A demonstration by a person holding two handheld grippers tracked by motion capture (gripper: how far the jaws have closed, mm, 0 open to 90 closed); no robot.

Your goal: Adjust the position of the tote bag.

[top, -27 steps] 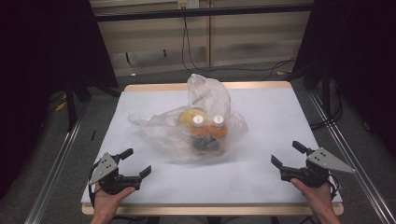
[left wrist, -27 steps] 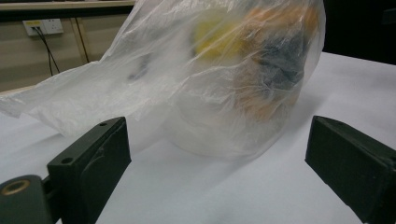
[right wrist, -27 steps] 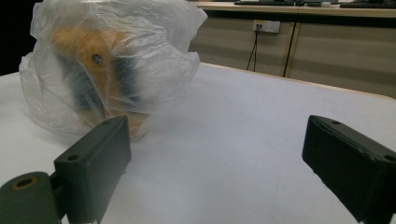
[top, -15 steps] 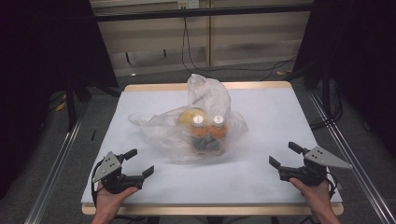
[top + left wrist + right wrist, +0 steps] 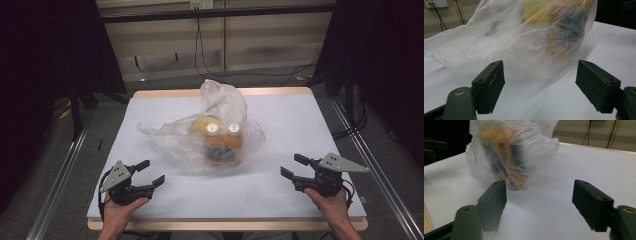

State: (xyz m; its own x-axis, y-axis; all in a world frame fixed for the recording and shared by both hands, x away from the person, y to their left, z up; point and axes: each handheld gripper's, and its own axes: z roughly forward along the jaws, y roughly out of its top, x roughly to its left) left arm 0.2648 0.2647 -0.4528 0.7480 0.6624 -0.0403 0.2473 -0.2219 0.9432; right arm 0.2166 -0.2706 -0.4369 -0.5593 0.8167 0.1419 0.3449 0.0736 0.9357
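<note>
Translucent plastic bag [image 5: 200, 137] at the counter [image 5: 300, 120] centre blurs its contents: two white-capped bottles [image 5: 222, 131], something yellow. Left tool [image 5: 151, 172] at 7 o'clock and right tool [image 5: 293, 166] at 5 gape wide, empty.

Bright overhead light on the white table [image 5: 280, 195], dark surroundings, gripper views softly blurred.

Each black tool [image 5: 149, 173] carries a grey three-cornered plate, screw-holed jaws and a cable.
</note>
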